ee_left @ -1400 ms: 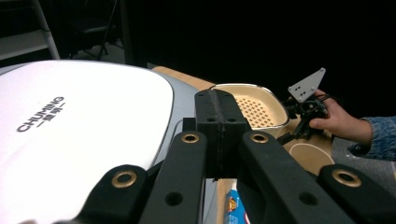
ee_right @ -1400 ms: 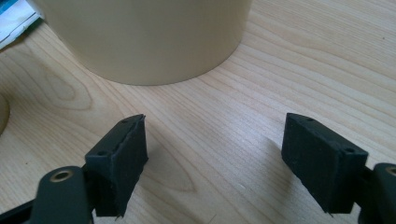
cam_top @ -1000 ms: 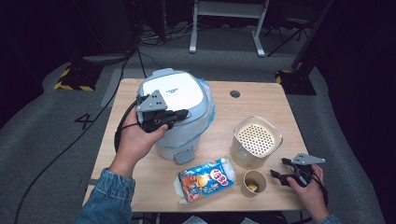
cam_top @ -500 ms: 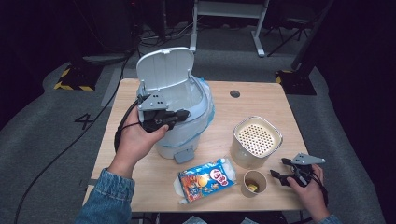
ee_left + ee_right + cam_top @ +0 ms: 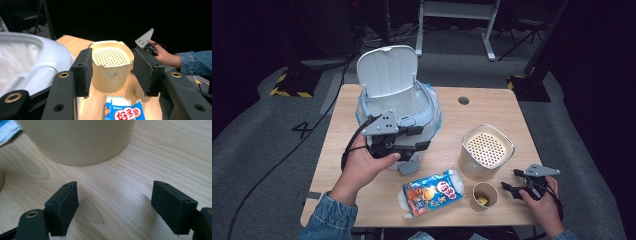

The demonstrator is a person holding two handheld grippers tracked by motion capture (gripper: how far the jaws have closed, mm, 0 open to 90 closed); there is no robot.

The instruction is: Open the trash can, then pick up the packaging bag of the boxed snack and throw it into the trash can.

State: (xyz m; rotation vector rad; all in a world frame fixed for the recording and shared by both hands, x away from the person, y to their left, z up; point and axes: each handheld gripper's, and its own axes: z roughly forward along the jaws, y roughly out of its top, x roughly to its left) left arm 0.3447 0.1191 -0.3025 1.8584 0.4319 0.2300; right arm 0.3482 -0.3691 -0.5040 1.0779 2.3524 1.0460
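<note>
Between the left gripper's fingers there's nothing but air; they've just been opening and now stand apart, right at the front rim of the white bin, whose lid is flipped up at the back. Looking along those fingers you see the beige perforated container farther off on the counter, with the blue snack packet just below it. Over on the right, the right gripper sits low at the near edge of the counter, fingers spread with bare wood between them, holding nothing. It's just beside the small paper cup, with the beige container's wall close ahead. From above, the snack packet lies flat between the bin and the cup, near the front edge.
</note>
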